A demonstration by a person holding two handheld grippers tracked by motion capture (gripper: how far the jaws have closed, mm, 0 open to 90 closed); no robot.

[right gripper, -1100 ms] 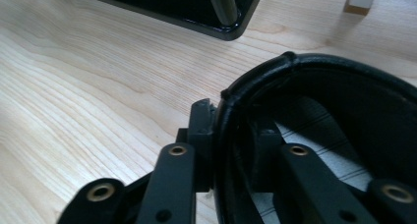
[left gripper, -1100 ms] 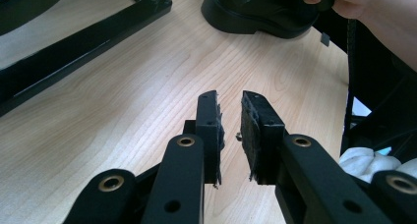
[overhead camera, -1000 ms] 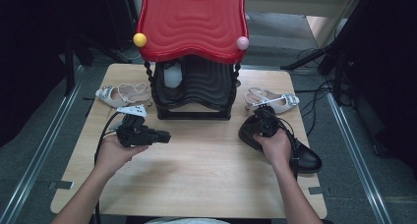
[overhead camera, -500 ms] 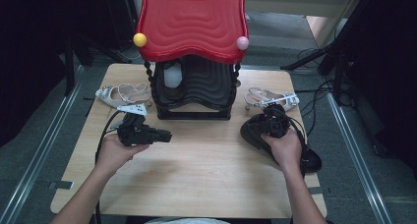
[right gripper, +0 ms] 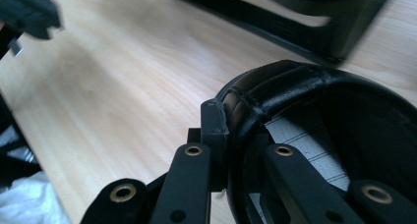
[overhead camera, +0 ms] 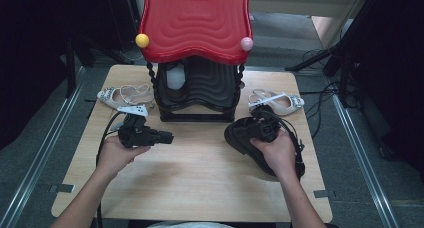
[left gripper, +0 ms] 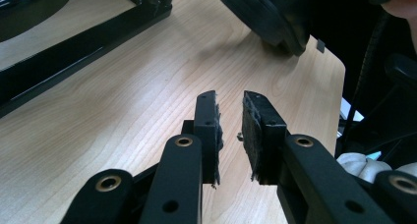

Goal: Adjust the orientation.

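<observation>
On the worktop (overhead camera: 200,178), in front of the red-roofed rack (overhead camera: 196,63), my right claw (right gripper: 231,135) is clamped on the collar of the black shoe (overhead camera: 245,135), one jaw outside, one inside. My left claw (left gripper: 230,130), left of the shoe, stands slightly apart on nothing. A pale sandal (overhead camera: 125,95) lies beside the rack, another (overhead camera: 280,102) opposite.

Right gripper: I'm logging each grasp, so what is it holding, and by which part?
The right gripper is shut on the black shoe, pinching the padded collar rim at its opening, one of its fingers inside.
</observation>
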